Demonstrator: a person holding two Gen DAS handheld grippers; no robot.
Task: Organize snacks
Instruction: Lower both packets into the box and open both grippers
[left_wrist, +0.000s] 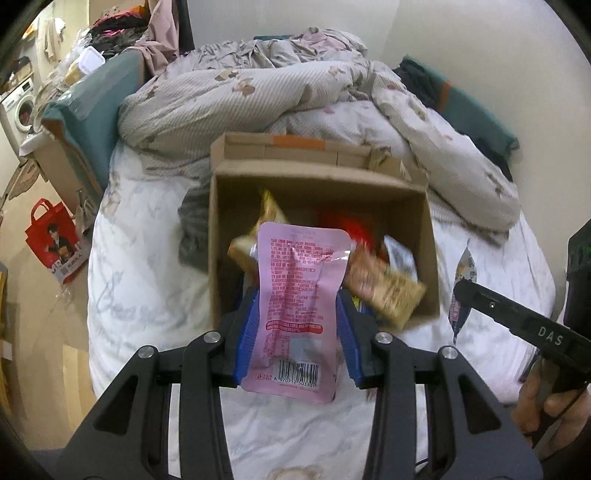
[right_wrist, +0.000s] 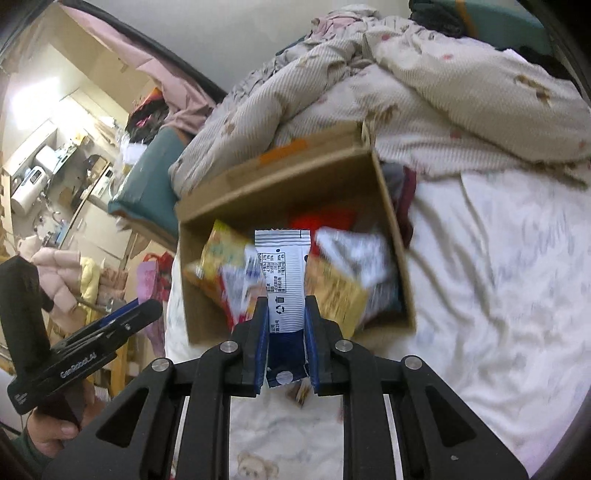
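Left claw (left_wrist: 299, 325) grips a flat pink foil snack pouch (left_wrist: 299, 295); right claw (right_wrist: 286, 332) grips a white-and-navy striped wrapper (right_wrist: 282, 280), both poised over the open brown cardboard box (left_wrist: 424, 236) on the bed, likely for dropping in.

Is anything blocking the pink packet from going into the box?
Nothing visible. The left gripper holds the pink packet above the open cardboard box. No lid covers the top; other snack packets already lie inside, with room left.

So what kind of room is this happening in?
Most likely a bedroom in a small home: a bed with a rumpled duvet, a washing machine off to the side, and a cardboard box of snacks on the sheet.
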